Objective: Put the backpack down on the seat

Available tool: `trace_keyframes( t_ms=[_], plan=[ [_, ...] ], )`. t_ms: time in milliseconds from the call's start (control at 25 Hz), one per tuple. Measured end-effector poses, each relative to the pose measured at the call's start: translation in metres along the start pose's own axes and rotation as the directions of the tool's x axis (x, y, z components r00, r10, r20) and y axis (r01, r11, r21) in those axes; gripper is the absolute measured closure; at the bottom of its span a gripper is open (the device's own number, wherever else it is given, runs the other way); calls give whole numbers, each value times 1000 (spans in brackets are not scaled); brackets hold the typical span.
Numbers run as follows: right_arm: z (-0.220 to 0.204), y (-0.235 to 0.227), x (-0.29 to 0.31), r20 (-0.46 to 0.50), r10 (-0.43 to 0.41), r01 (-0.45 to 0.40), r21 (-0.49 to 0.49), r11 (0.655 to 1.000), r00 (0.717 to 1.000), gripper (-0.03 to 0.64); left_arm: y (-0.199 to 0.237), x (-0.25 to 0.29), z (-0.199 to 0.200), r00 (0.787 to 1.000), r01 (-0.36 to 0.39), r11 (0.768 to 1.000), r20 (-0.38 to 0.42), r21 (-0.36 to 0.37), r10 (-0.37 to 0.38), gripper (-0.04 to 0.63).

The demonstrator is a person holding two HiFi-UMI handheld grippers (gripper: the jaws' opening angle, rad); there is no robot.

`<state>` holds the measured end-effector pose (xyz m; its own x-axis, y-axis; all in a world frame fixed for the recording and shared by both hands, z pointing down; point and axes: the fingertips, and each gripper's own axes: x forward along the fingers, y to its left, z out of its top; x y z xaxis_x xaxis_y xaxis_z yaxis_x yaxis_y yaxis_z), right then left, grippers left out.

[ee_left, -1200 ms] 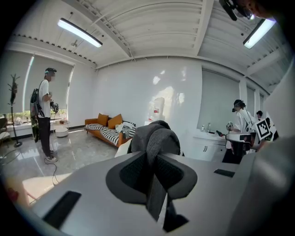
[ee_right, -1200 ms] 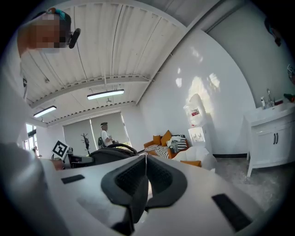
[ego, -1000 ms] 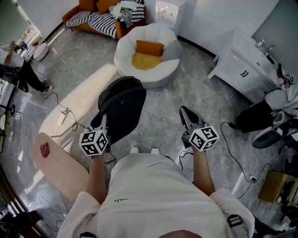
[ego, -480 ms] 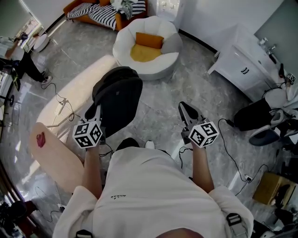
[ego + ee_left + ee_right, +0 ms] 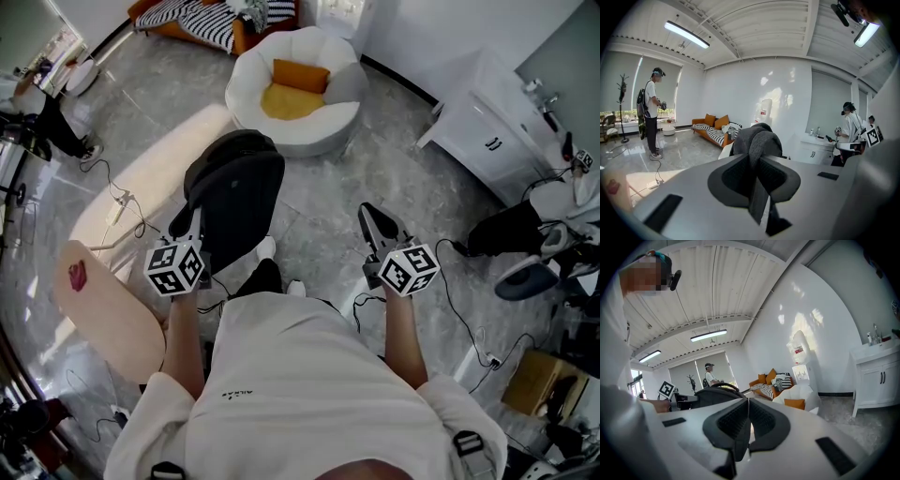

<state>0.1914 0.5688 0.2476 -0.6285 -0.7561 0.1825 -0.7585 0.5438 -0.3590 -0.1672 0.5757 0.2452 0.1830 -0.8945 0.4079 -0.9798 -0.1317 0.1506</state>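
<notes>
We are counting one backpack (image 5: 239,197), two grippers, one white round armchair (image 5: 345,105) carrying one orange cushion (image 5: 300,75) and one yellow cushion (image 5: 284,103), one striped sofa (image 5: 202,14), one white cabinet (image 5: 483,131) and one beige lounger (image 5: 150,178). The backpack is looking black to dark grey, with a rounded top and smooth fabric. It is hanging in the air off the left gripper (image 5: 190,228), not resting on any seat. In the head view it is showing just short of the armchair and beside the lounger, over the grey marble floor (image 5: 319,225). In the left gripper view the left gripper's jaws are clamping on a dark grey fabric strap (image 5: 757,140) of the backpack. The right gripper (image 5: 367,212) is hovering well apart from the backpack, and its jaws are sitting together with nothing between them. Two other persons are standing in the left gripper view, one at the left (image 5: 649,112) and one at the right (image 5: 851,126).
</notes>
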Motion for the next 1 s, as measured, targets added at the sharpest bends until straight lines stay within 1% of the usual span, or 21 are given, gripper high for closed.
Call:
trace_keyframes(
  t_ms=[440, 600, 1000],
  plan=[
    [6, -14, 31, -5, -16, 16, 0, 1000, 1000, 591, 2, 38, 9, 999, 39, 999, -7, 7, -39, 532],
    [13, -18, 57, -9, -15, 15, -2, 1000, 1000, 591, 14, 61, 20, 999, 50, 999, -8, 5, -49, 532],
    [34, -31, 127, -27, -16, 15, -10, 1000, 1000, 591, 47, 125, 41, 996, 72, 997, -44, -3, -72, 532]
  ],
)
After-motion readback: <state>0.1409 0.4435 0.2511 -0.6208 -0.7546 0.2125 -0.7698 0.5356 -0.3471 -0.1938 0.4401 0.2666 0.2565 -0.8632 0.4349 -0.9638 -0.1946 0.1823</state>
